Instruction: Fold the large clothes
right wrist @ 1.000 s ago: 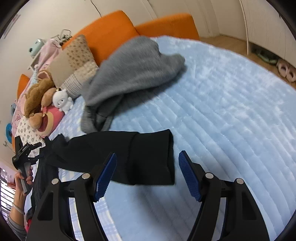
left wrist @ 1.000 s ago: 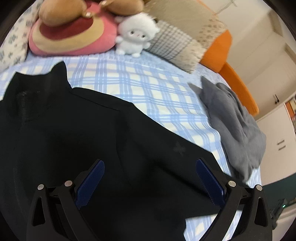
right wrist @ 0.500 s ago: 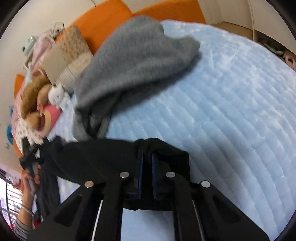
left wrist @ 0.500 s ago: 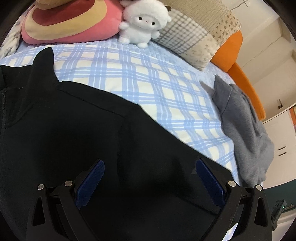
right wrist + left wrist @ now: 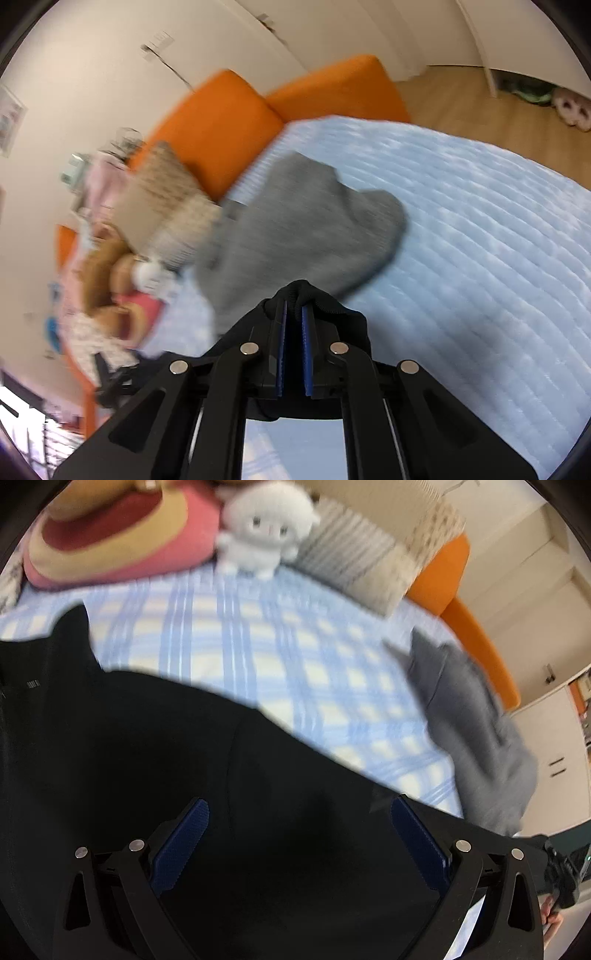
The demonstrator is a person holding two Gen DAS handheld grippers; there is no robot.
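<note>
right wrist view: the right gripper (image 5: 294,321), which stood wide apart around the black cuff (image 5: 308,295) a second ago, is now clamped on it and has lifted it off the pale blue bed (image 5: 480,240), the grey garment (image 5: 295,221) beyond. in the left wrist view the left gripper (image 5: 300,834) hangs with its jaws apart, holding nothing, over the black jacket (image 5: 147,757) spread on the near left of the bed. the sleeve looks ready to fold inward.

Ahead of my left fingers (image 5: 199,823) the checked sheet (image 5: 236,642) is lying bare up to the white plush toy (image 5: 264,528) and pillows (image 5: 354,565) blocking the far edge. A grey garment (image 5: 306,225) is crowding the middle; to its right I am seeing the quilted blue cover (image 5: 480,240) lying open.
</note>
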